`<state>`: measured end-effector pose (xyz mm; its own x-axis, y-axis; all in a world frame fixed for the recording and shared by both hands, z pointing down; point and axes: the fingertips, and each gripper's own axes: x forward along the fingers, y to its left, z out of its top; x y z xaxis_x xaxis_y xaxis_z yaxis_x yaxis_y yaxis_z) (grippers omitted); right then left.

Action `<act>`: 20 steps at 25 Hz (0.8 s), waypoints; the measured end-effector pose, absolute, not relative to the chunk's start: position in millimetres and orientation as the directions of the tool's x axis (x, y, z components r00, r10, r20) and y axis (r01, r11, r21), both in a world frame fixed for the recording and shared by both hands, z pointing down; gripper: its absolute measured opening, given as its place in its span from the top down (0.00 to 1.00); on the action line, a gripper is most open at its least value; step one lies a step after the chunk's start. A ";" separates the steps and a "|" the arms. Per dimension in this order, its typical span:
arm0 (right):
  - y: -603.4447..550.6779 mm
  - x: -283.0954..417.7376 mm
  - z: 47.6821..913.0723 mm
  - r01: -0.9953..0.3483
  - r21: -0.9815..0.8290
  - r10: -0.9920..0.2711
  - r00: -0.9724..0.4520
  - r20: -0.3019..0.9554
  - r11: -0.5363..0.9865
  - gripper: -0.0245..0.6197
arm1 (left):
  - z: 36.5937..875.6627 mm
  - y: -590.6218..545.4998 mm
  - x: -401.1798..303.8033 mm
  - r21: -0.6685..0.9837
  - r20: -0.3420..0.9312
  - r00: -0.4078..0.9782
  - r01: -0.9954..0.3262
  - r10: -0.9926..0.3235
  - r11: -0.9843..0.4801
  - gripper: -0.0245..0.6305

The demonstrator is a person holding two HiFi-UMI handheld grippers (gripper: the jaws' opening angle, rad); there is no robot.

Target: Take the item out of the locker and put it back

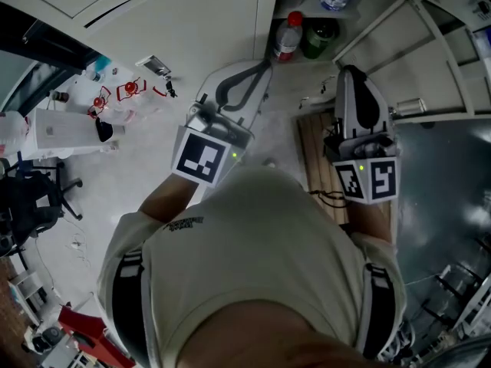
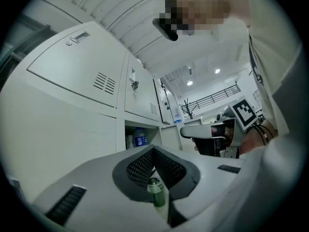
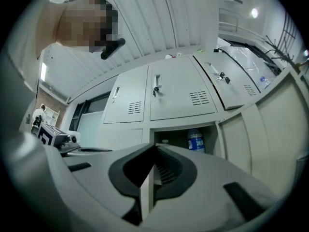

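a: where's the water bottle (image 3: 195,140)?
b: standing in the open locker compartment (image 3: 178,138), near its right wall, apart from both grippers.
a: right gripper (image 3: 154,147)?
b: jaws pressed together, nothing between them.
a: left gripper (image 2: 153,150)?
b: tips meet too; a small green capped cylinder (image 2: 155,191) shows low in the slot behind them, and i can't tell if it's gripped.

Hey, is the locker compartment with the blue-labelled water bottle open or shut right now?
Open. In the right gripper view no door covers the locker compartment, and the water bottle stands visible inside.
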<state>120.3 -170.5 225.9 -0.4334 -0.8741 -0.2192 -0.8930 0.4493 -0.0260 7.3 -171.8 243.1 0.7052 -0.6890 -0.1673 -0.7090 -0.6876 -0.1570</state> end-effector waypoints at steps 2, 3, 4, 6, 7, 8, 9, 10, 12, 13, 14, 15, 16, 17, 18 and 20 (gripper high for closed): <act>-167.1 115.2 234.2 -0.885 -0.034 -0.872 -0.449 -0.197 0.464 0.95 | 248.6 -169.2 7.3 -0.159 -0.158 0.709 -0.705 -0.687 -0.691 0.94; -165.7 112.1 239.5 -0.880 -0.041 -0.870 -0.458 -0.183 0.472 0.95 | 252.7 -168.4 7.5 -0.157 -0.150 0.710 -0.705 -0.688 -0.692 0.94; -164.5 108.6 245.2 -0.875 -0.047 -0.868 -0.468 -0.167 0.481 0.95 | 257.4 -167.8 7.9 -0.153 -0.139 0.710 -0.704 -0.690 -0.693 0.94; -162.9 101.5 254.8 -0.867 -0.053 -0.863 -0.485 -0.141 0.496 0.96 | 267.6 -167.1 8.9 -0.144 -0.110 0.711 -0.703 -0.694 -0.697 0.94; -162.3 97.7 258.2 -0.862 -0.056 -0.860 -0.493 -0.133 0.503 0.96 | 271.0 -166.9 9.7 -0.138 -0.101 0.712 -0.702 -0.695 -0.699 0.94; -161.5 94.0 260.7 -0.857 -0.060 -0.856 -0.502 -0.127 0.512 0.96 | 272.7 -166.5 10.7 -0.131 -0.098 0.713 -0.701 -0.694 -0.701 0.94; -160.7 90.9 262.6 -0.853 -0.062 -0.852 -0.510 -0.122 0.519 0.96 | 272.9 -166.1 11.6 -0.124 -0.100 0.714 -0.700 -0.693 -0.704 0.94; -160.0 89.0 264.0 -0.850 -0.062 -0.849 -0.514 -0.119 0.523 0.96 | 272.5 -165.5 12.3 -0.119 -0.104 0.714 -0.700 -0.692 -0.705 0.94; -159.1 88.3 265.5 -0.849 -0.062 -0.849 -0.516 -0.114 0.524 0.96 | 273.0 -164.9 12.2 -0.110 -0.106 0.711 -0.703 -0.695 -0.703 0.94; -158.6 88.7 265.9 -0.849 -0.066 -0.850 -0.515 -0.114 0.524 0.96 | 274.1 -165.0 11.8 -0.106 -0.105 0.709 -0.705 -0.698 -0.701 0.94; -158.0 88.9 266.2 -0.849 -0.068 -0.850 -0.515 -0.113 0.524 0.96 | 275.6 -165.1 11.4 -0.104 -0.101 0.707 -0.707 -0.700 -0.700 0.94; -157.3 88.8 266.7 -0.849 -0.068 -0.849 -0.516 -0.111 0.525 0.96 | 277.0 -165.0 11.0 -0.104 -0.096 0.707 -0.708 -0.701 -0.699 0.94; -156.4 88.4 267.2 -0.848 -0.067 -0.849 -0.518 -0.109 0.526 0.96 | 278.1 -164.6 10.9 -0.104 -0.092 0.707 -0.707 -0.701 -0.699 0.94; -155.6 88.1 267.5 -0.847 -0.066 -0.848 -0.520 -0.106 0.527 0.96 | 278.8 -164.0 11.0 -0.104 -0.090 0.707 -0.707 -0.701 -0.699 0.94; -155.0 87.9 267.5 -0.846 -0.065 -0.847 -0.521 -0.105 0.529 0.96 | 279.2 -163.6 11.3 -0.105 -0.087 0.708 -0.706 -0.701 -0.700 0.94; -154.2 88.0 266.7 -0.846 -0.061 -0.846 -0.522 -0.104 0.530 0.96 | 280.0 -163.0 12.1 -0.109 -0.082 0.710 -0.704 -0.699 -0.702 0.94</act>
<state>88.0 -154.2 266.7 -0.5222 -0.8464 -0.1040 -0.8461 0.5295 -0.0612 12.1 -163.0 280.0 0.7100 -0.6994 -0.0819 -0.7040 -0.7019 -0.1085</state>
